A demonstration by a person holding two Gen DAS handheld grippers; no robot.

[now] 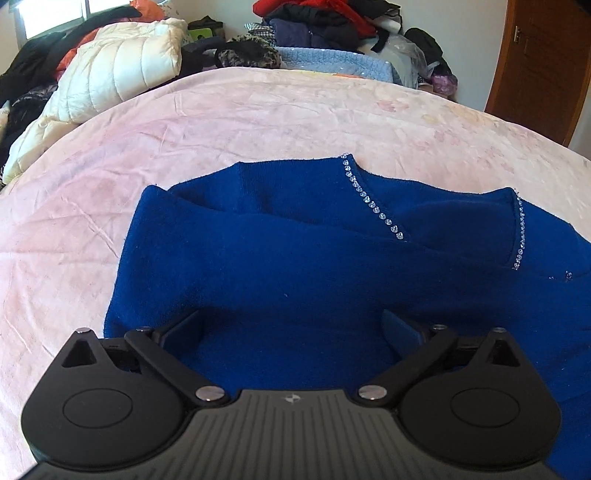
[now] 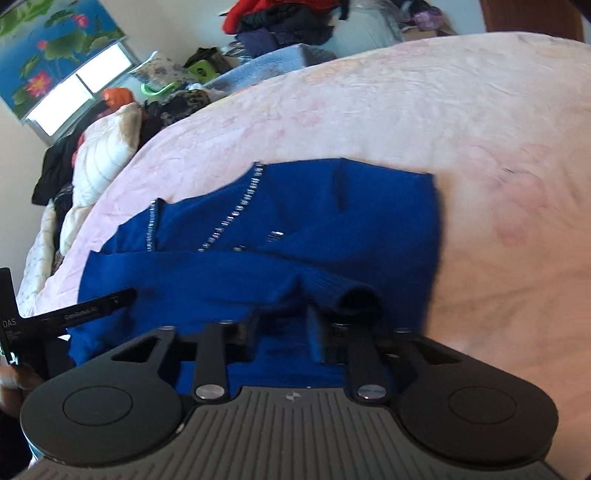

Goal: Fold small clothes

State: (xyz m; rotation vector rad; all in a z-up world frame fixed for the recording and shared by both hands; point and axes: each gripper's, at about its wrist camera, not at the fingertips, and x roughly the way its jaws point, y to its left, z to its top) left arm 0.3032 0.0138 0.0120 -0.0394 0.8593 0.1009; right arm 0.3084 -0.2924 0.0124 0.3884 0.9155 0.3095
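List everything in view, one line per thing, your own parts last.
blue sweater: one, royal blue with rhinestone trim, lying partly folded on the bed near both grippers
blanket: one, pale pink, covering the bed
puffer jacket: one, cream, far left edge of bed
clothes pile: one heap, red, black and navy, beyond the bed
door: one, brown wood, far right
left gripper: one, black, jaws wide apart over the sweater
right gripper: one, black, a cuff bunched at its jaws
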